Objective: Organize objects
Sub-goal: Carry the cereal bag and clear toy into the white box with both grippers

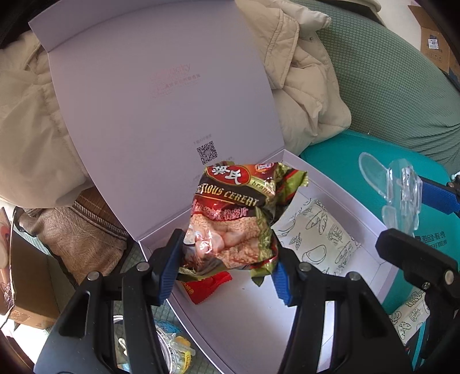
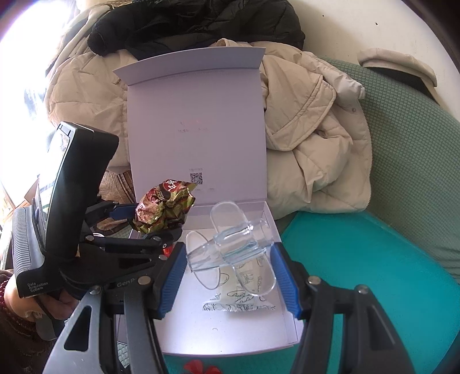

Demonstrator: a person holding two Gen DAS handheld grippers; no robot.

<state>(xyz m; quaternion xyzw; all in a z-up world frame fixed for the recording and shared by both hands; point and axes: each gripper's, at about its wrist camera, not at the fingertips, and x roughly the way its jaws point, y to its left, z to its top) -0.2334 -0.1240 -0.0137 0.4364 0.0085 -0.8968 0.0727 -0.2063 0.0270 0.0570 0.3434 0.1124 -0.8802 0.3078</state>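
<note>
My left gripper is shut on a crumpled red, green and gold cereal packet, which hangs over the left side of an open white box. Inside the box lie a white sachet with black drawings and a red packet under the cereal packet. My right gripper is shut on a clear plastic clip above the box and the sachet. The right wrist view shows the left gripper with the cereal packet at the box's left wall.
The box lid stands upright at the back. A beige quilted jacket and a black garment lie behind it. The box rests on a teal surface beside a green cushion. A hand holds the left gripper's handle.
</note>
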